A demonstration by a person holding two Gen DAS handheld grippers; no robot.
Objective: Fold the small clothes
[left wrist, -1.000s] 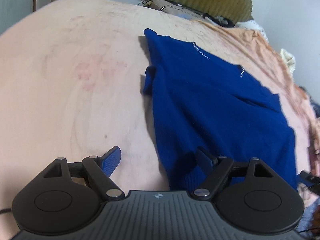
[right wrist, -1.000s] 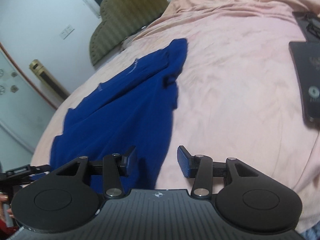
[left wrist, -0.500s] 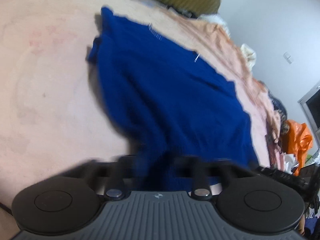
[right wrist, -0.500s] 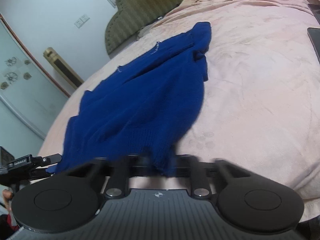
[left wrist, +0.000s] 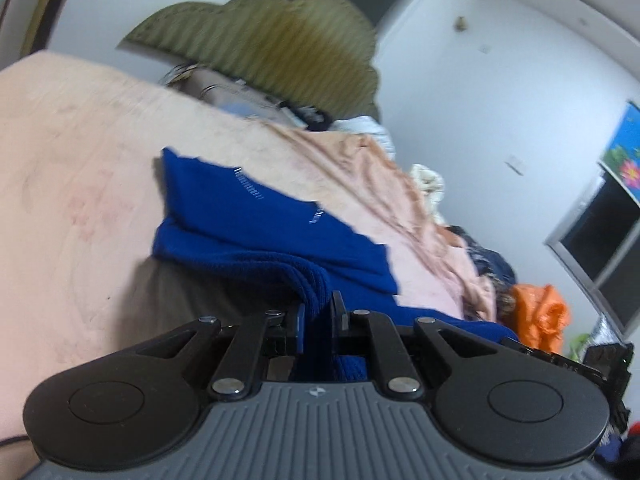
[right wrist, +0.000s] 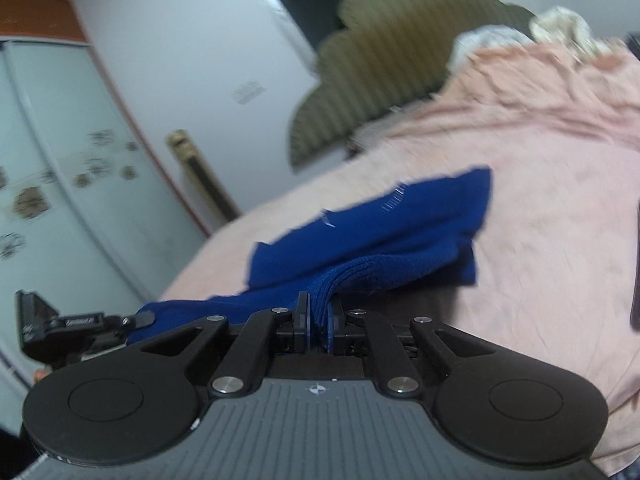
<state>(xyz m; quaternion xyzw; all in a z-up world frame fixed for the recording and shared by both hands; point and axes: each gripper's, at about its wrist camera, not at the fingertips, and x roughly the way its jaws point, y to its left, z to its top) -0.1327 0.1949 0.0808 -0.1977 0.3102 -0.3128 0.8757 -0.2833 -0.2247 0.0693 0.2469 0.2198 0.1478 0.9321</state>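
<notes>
Through your left wrist camera, your left gripper [left wrist: 318, 320] is clamped on a bunched edge of the blue sweater [left wrist: 248, 216], with ribbed knit pinched between the two fingers. From the grip the cloth runs away and down to the pink bedsheet [left wrist: 80, 152], where the far part of the sweater lies flat; the held hem is off the bed, and a dark shadow sits under it. A short row of white stitches shows near the sweater's far edge. Behind the bed stands an olive scalloped headboard [left wrist: 264, 40], and an orange bag [left wrist: 540, 312] sits to the right, beyond the rumpled sheet

Through your right wrist camera, your right gripper [right wrist: 318, 320] is likewise closed tight on a gathered fold of the same blue sweater [right wrist: 400, 224], knit squeezed between its fingers. The garment stretches from there up to the sheet [right wrist: 540, 208], its far end resting on the bed. At the left edge you can see the tip of the left gripper [right wrist: 138, 317] with blue cloth at it. A pale wardrobe door [right wrist: 60, 168] fills the left side, and the headboard [right wrist: 380, 64] is at the top
</notes>
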